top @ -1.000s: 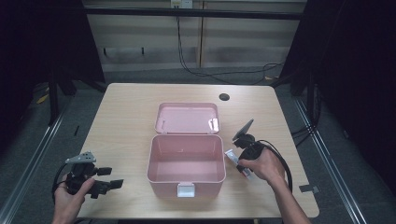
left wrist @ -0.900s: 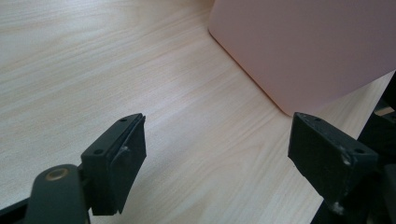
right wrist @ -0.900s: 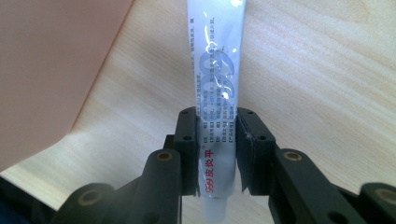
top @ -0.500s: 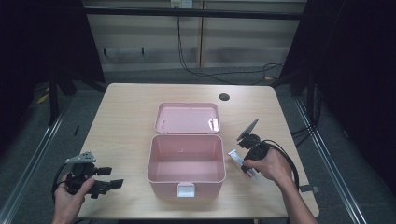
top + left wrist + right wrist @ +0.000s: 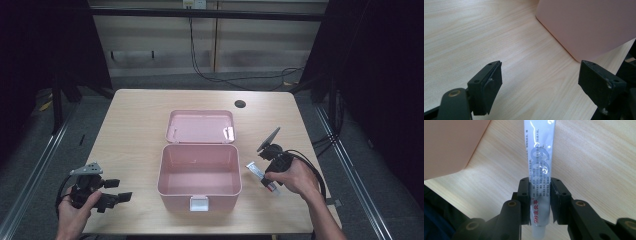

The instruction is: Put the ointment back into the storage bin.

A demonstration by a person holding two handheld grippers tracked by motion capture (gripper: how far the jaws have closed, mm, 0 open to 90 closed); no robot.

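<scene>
High view: my right tool [image 5: 266, 176] sits on the tabletop [image 5: 135, 130] just right of the open pink box [image 5: 200, 170], at a white tube [image 5: 260, 175]. The box lies to my left from there. My left tool [image 5: 112, 195] rests well left of the box, near edge.

Left gripper view: jaws spread wide, nothing between them; the box wall [image 5: 589, 25] rises ahead and right.

Right gripper view: jaws pinch the tube [image 5: 539, 165] near its cap end, long axis running straight away from me, box corner [image 5: 451, 145] at upper left. The right hand is nearer; I judge a lift and carry left into the box.
</scene>
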